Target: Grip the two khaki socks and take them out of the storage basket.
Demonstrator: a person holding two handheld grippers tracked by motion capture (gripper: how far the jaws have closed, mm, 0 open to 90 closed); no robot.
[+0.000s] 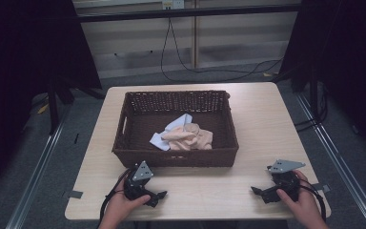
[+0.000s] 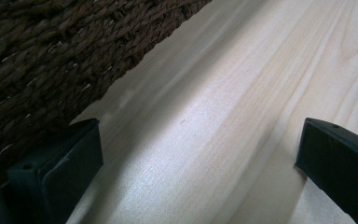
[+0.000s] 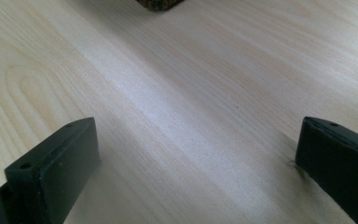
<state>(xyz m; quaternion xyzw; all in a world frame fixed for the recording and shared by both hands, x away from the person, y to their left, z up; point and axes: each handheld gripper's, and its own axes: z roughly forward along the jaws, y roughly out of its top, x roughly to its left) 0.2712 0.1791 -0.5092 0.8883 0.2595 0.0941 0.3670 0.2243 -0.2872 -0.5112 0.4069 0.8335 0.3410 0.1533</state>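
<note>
I'm at the start — both the left hand-held gripper (image 1: 158, 196) and right hand-held gripper (image 1: 259, 192) rest on the table's (image 1: 257, 119) near edge, jaws apart and empty, so next I judge a reach into the basket (image 1: 124, 129) at the table's middle for the crumpled cloths (image 1: 186, 136).

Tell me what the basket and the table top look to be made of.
Basket: dark brown woven fibre, likely wicker or seagrass; twisted matte strands show in the left gripper view. Table: pale wood or wood-look laminate, smooth with a slight sheen and visible grain lines.
</note>
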